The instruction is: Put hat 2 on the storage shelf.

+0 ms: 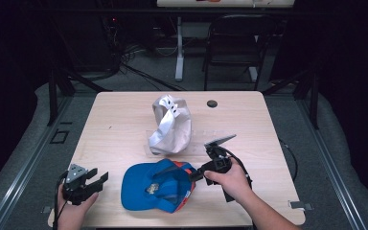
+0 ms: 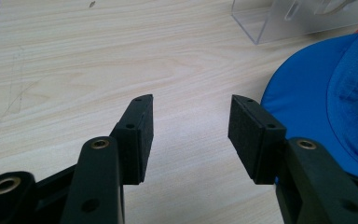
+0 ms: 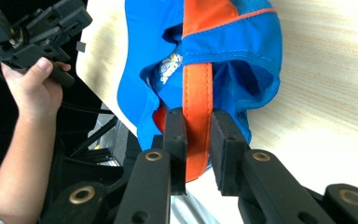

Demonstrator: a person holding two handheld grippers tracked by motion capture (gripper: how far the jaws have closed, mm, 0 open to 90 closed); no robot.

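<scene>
While the left tool [image 1: 97,179] hangs over the near left corner of the counter [image 1: 124,120] with its jaws spread wide and nothing between them, the blue cap [image 1: 146,184] lies upside down just to its right, near the front edge. Beyond the cap, toward the middle of the counter, a white cap [image 1: 171,124] rests on a clear stand [image 2: 279,21]. At the blue cap's right side the right tool [image 3: 198,128] is narrowed onto the cap's orange strap [image 3: 197,88], pads pressing it from both sides.
</scene>
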